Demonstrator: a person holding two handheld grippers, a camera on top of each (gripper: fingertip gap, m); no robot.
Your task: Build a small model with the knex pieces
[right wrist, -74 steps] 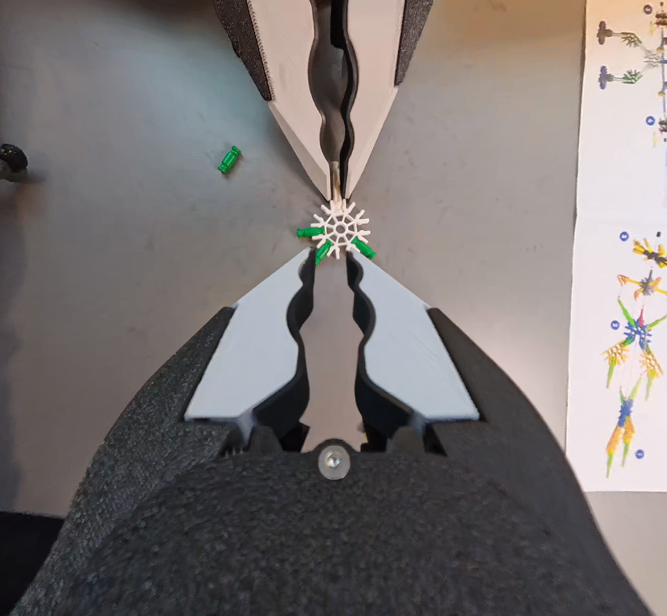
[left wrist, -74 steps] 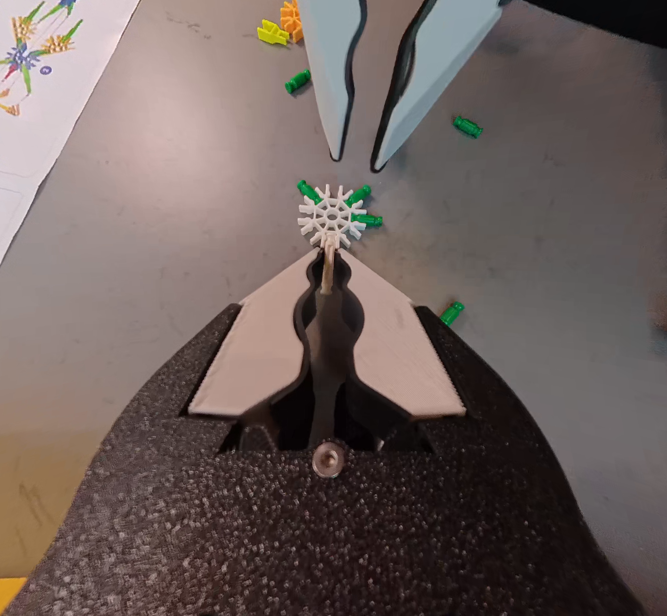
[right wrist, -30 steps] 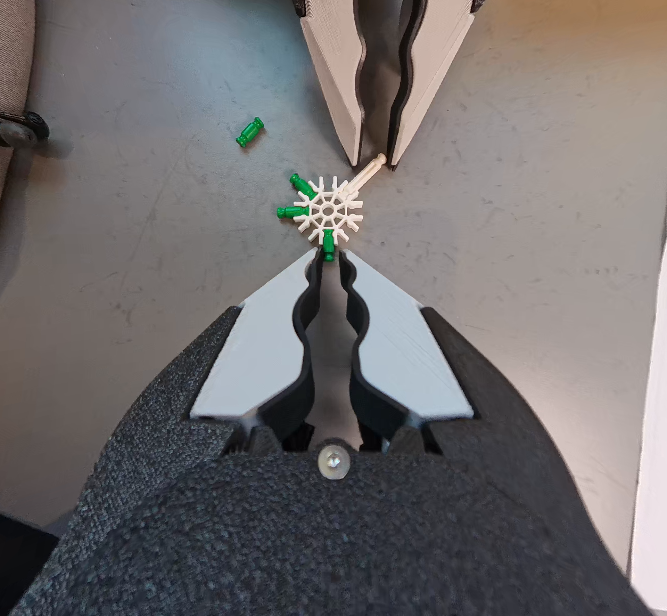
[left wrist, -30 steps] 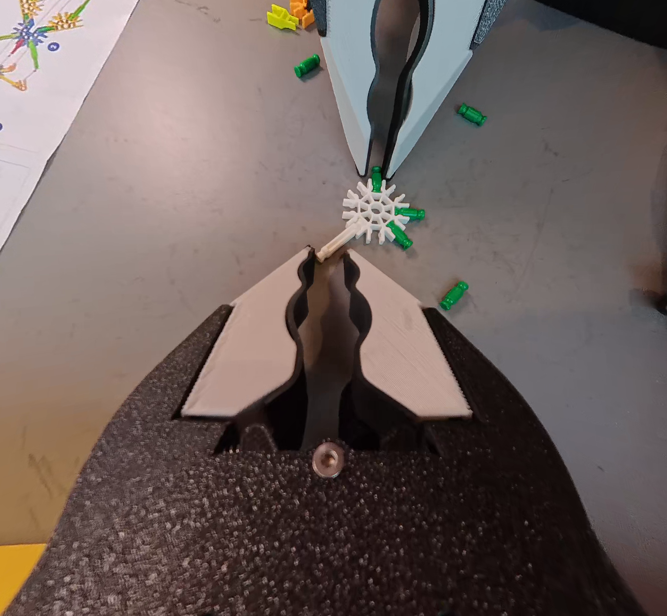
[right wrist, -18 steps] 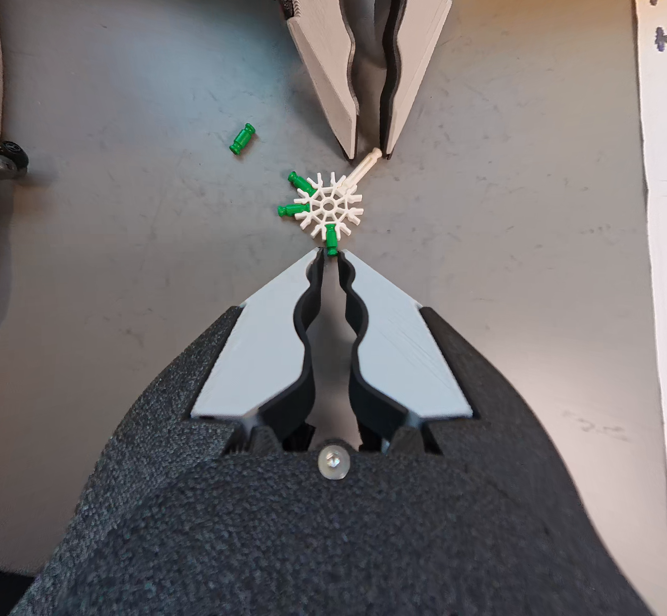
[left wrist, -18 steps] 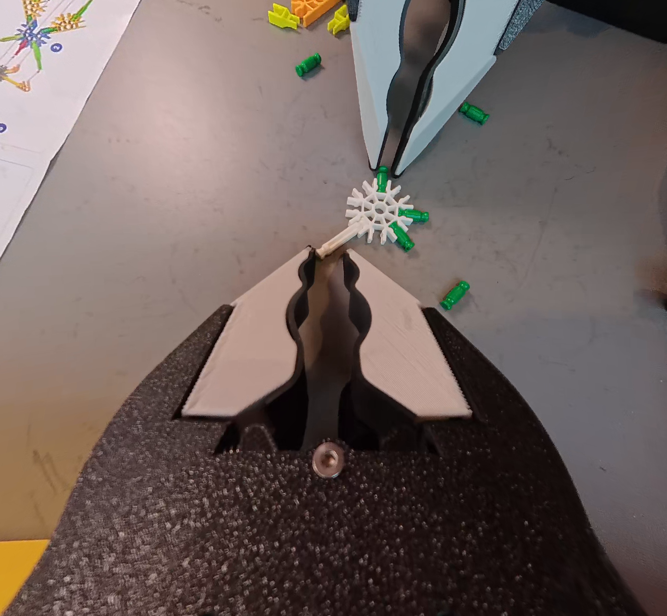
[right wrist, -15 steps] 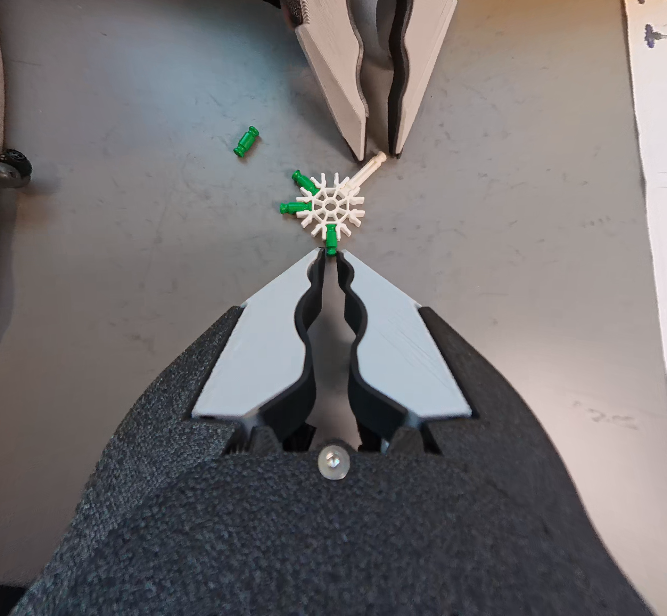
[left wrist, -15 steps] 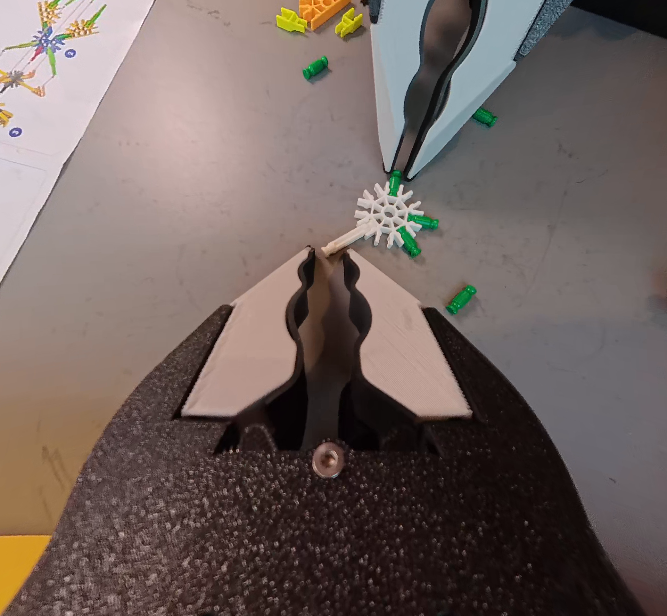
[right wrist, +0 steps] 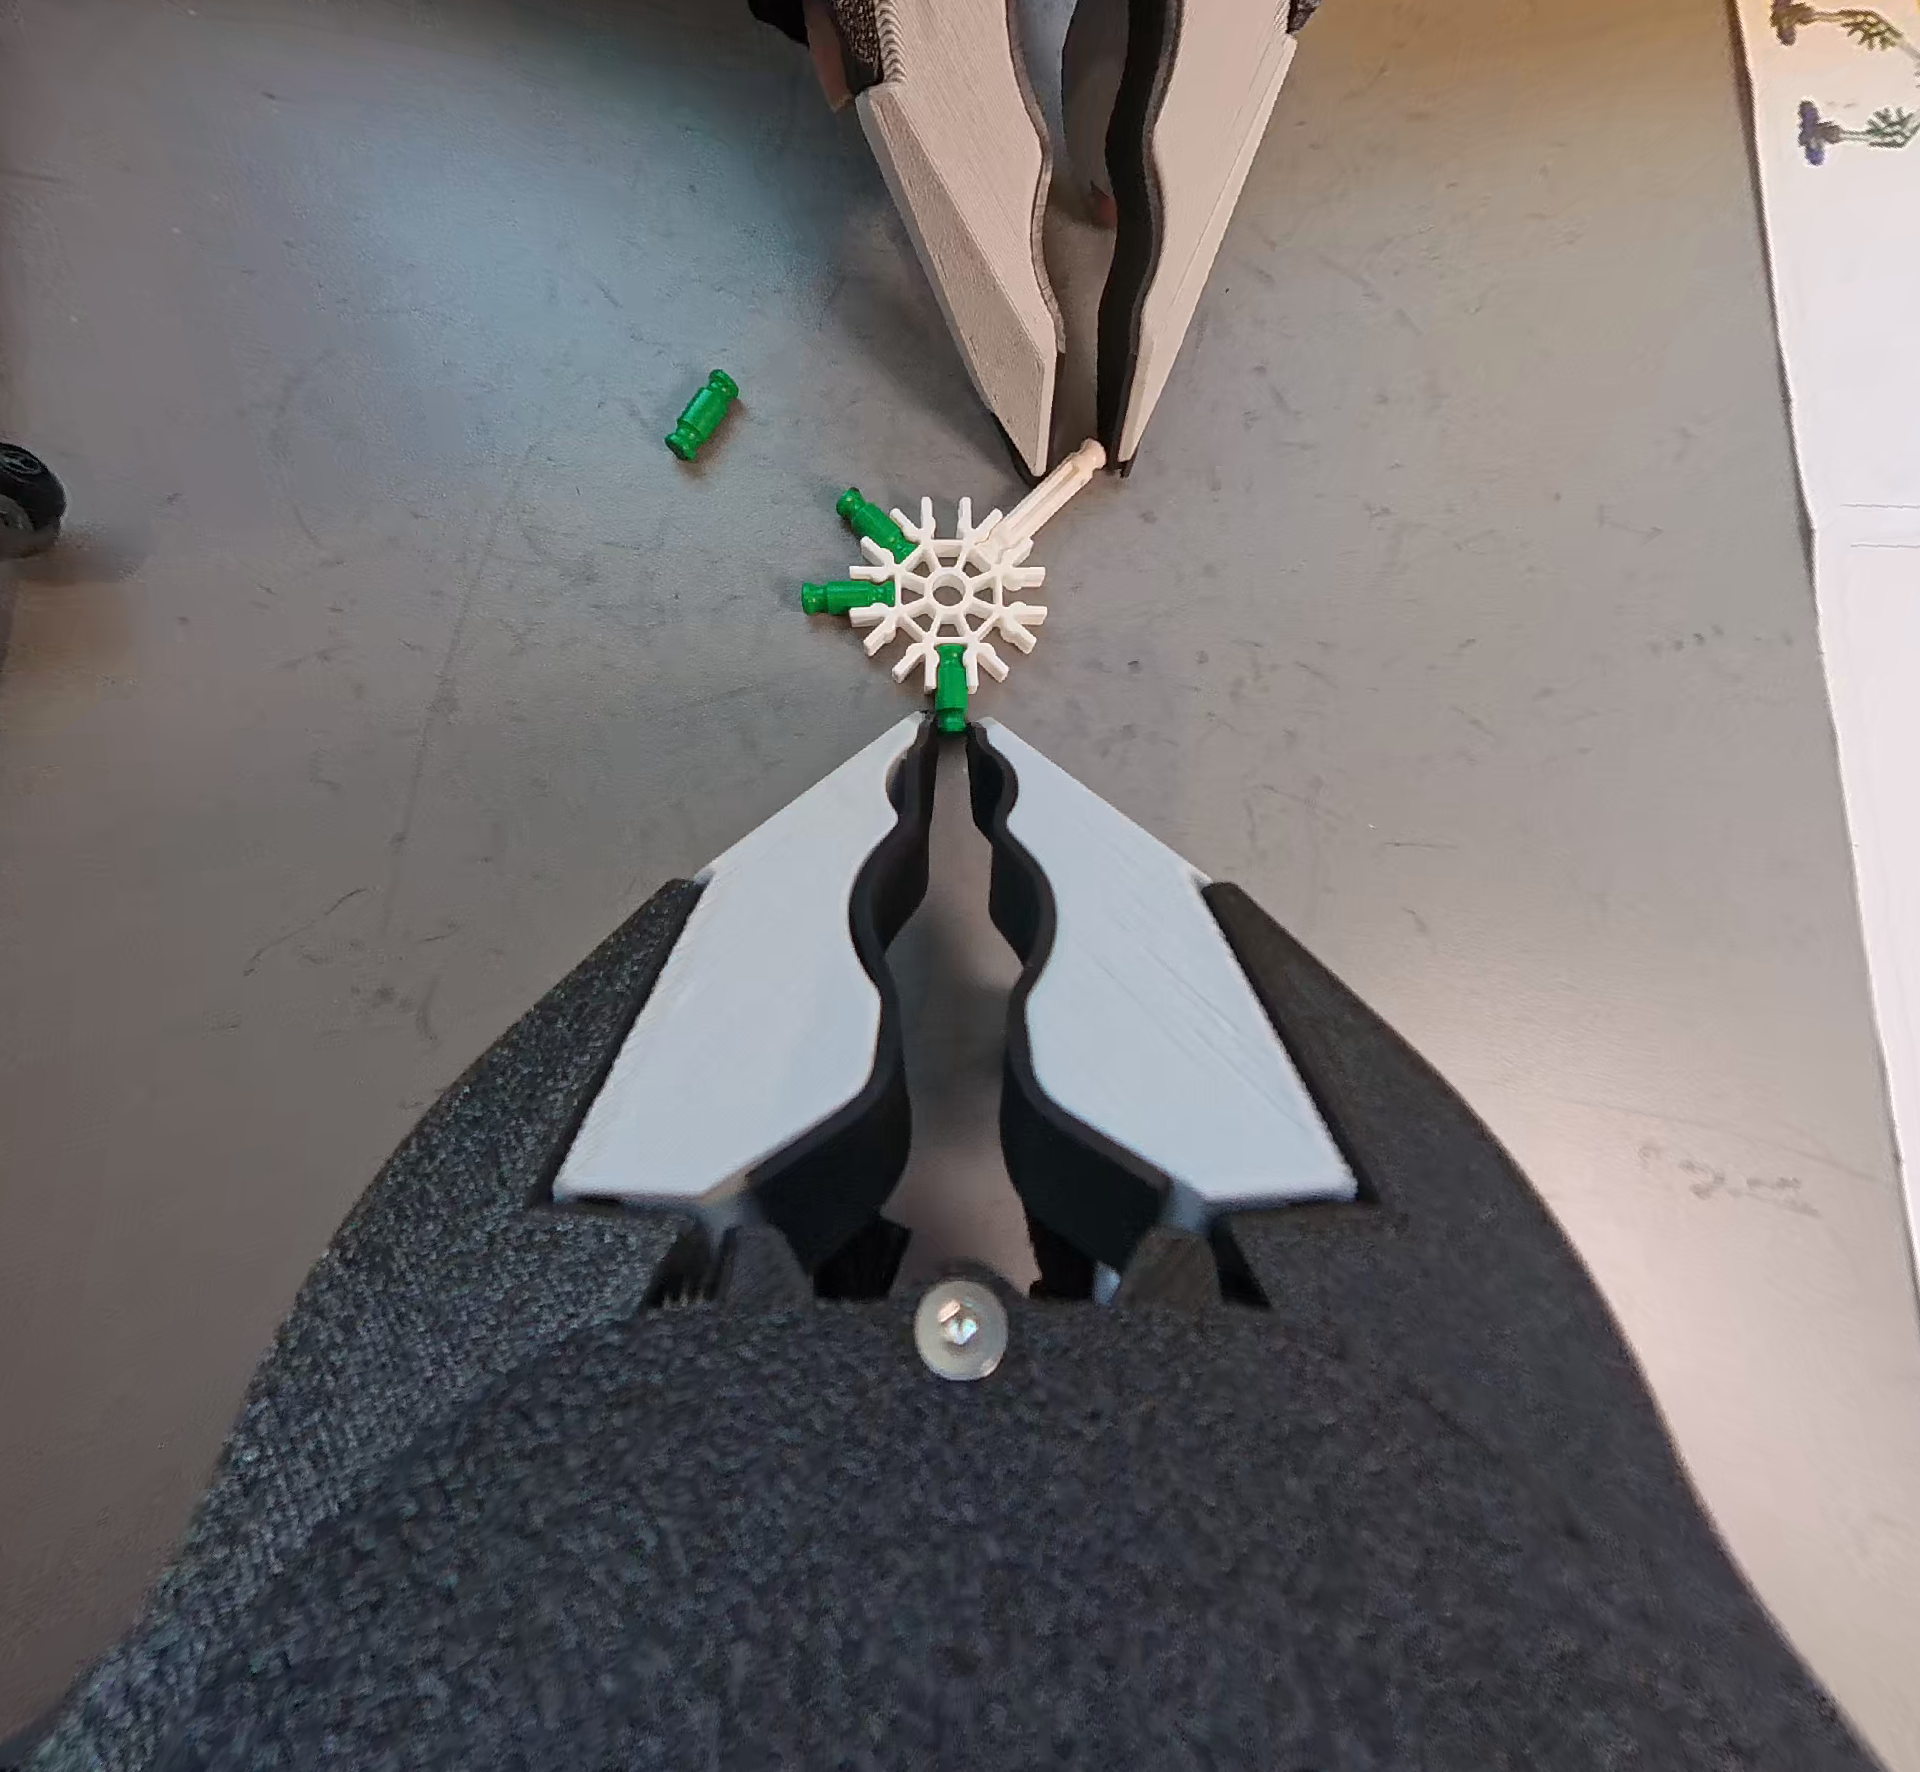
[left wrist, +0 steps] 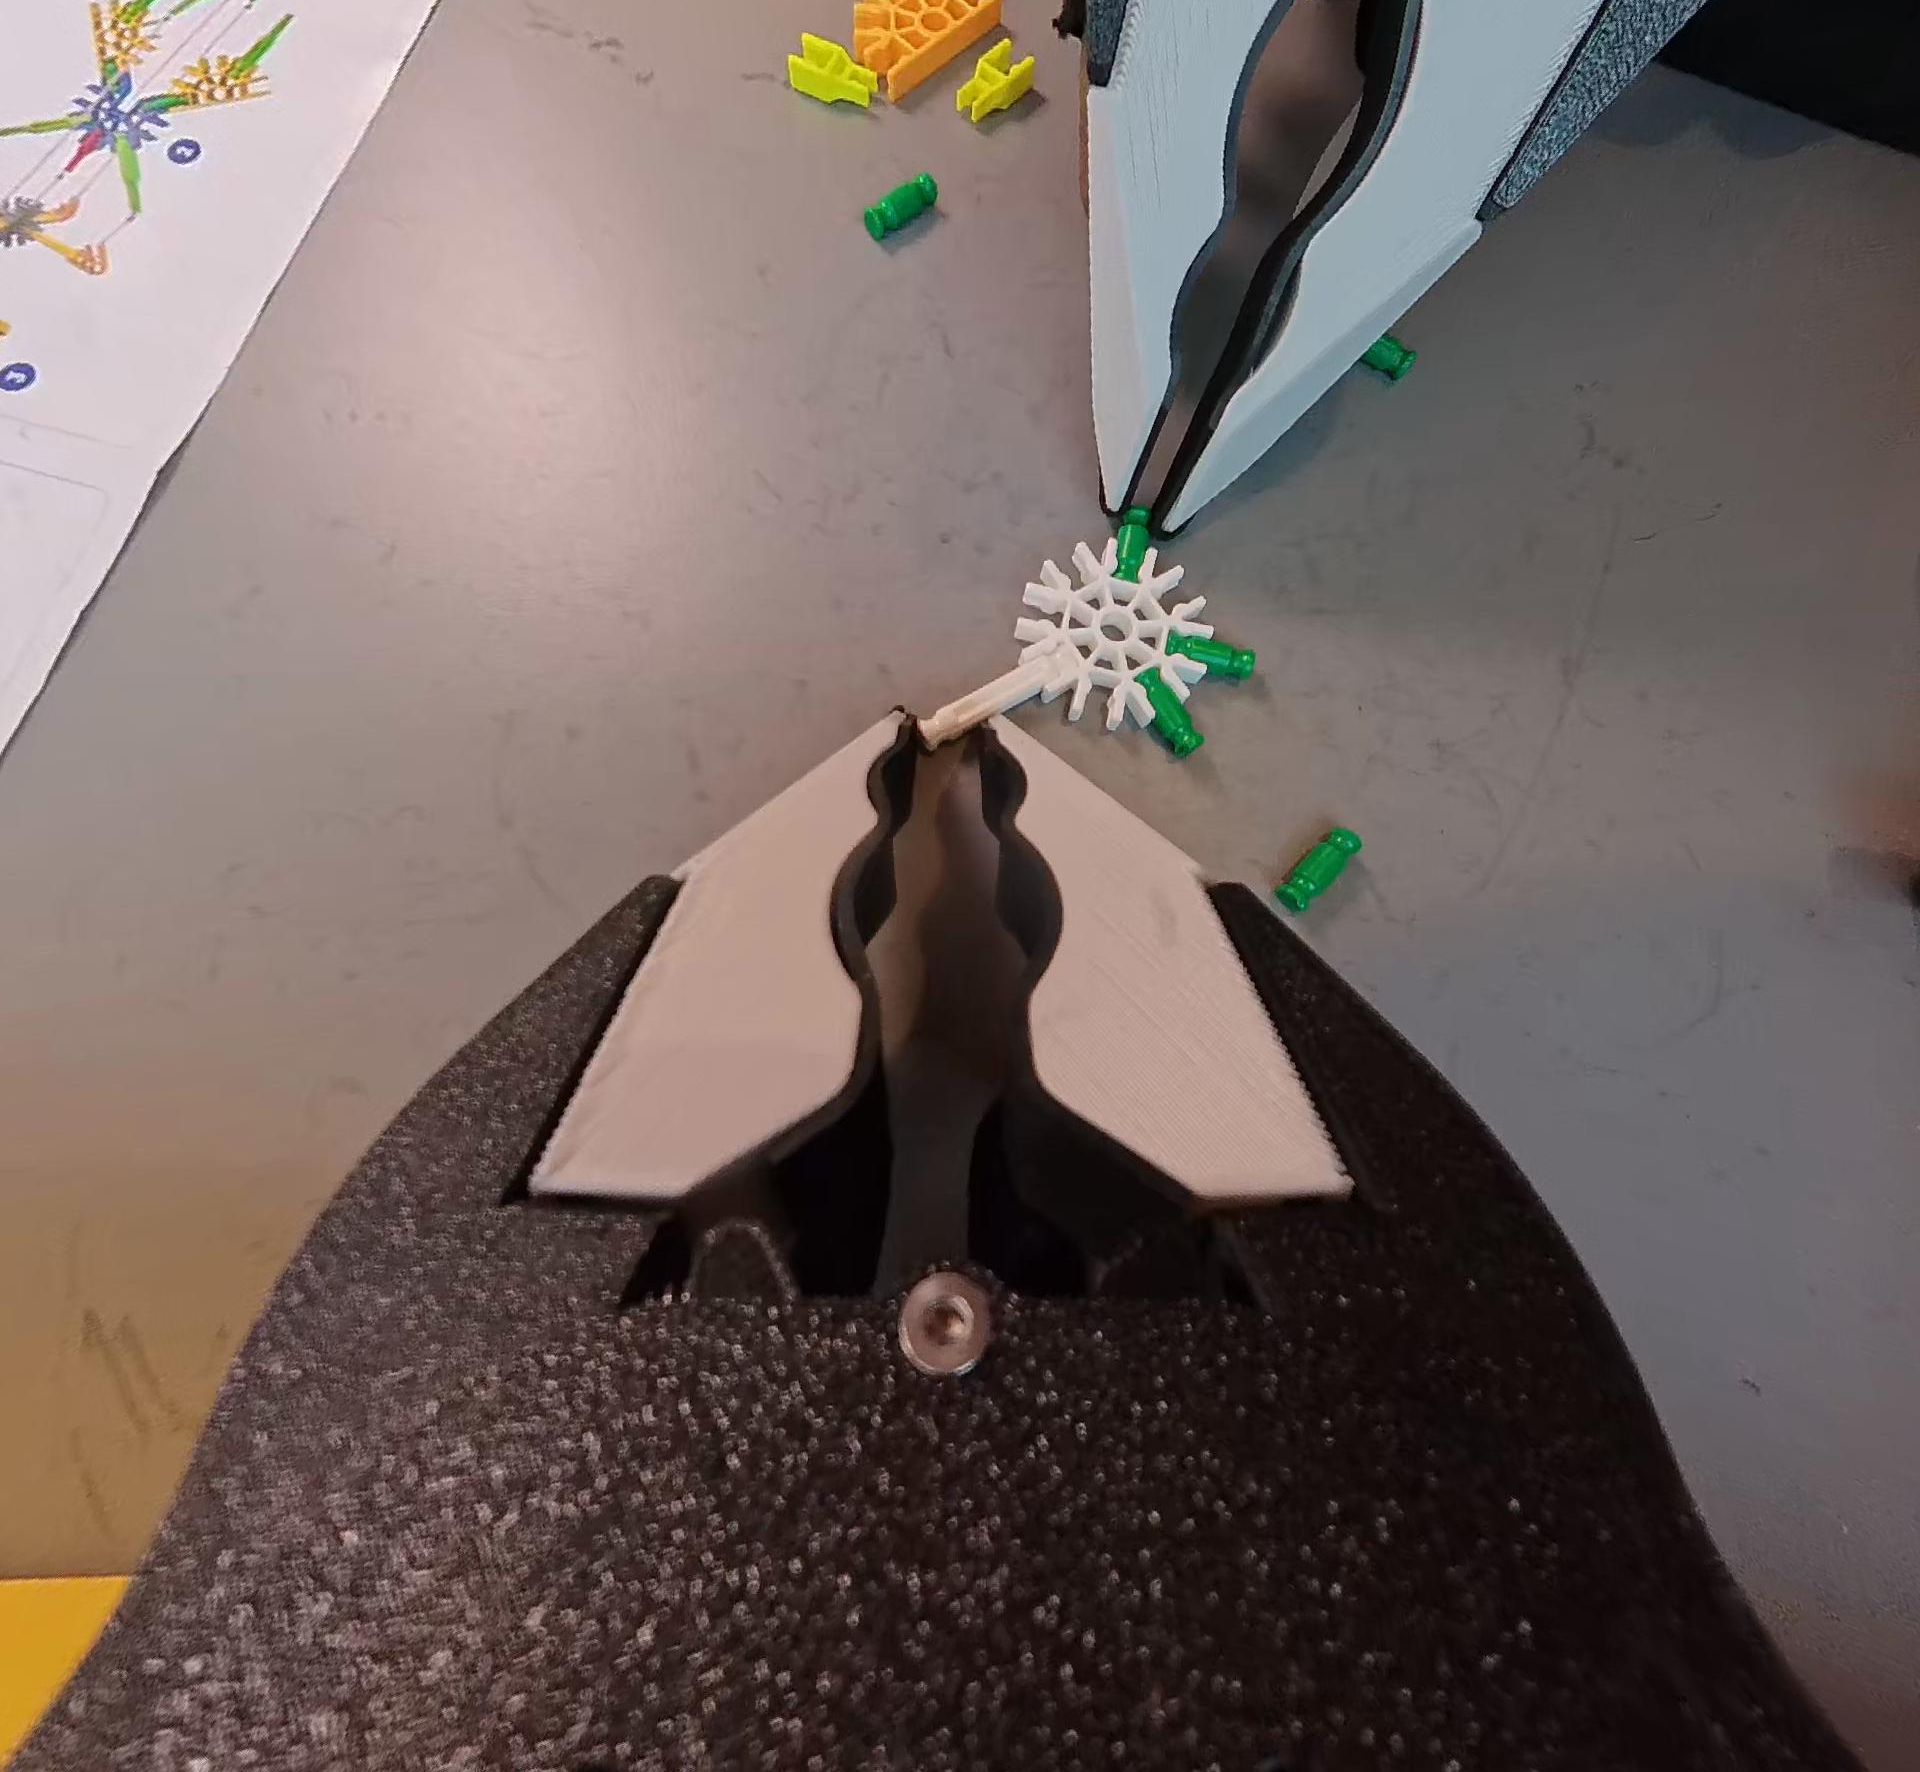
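Comparing with 2.5 s back, we note the left tongs (left wrist: pixel 945 735) have loosened about the white rod (left wrist: pixel 982 702); right tongs (right wrist: pixel 948 725) now pinch a green rod (right wrist: pixel 949 683) of the white snowflake connector (right wrist: pixel 948 592), rotated on the bench (right wrist: pixel 416 787).

Between tips: white snowflake connector (right wrist: pixel 945 594) with rods fills the gap.
Left gripper's (left wrist: pixel 948 735) right flank: loose green rod (left wrist: pixel 1317 869).
Far side: orange and yellow pieces (left wrist: pixel 928 29) (clustered).
Elsewhere: bare grey table (right wrist: pixel 364 268).
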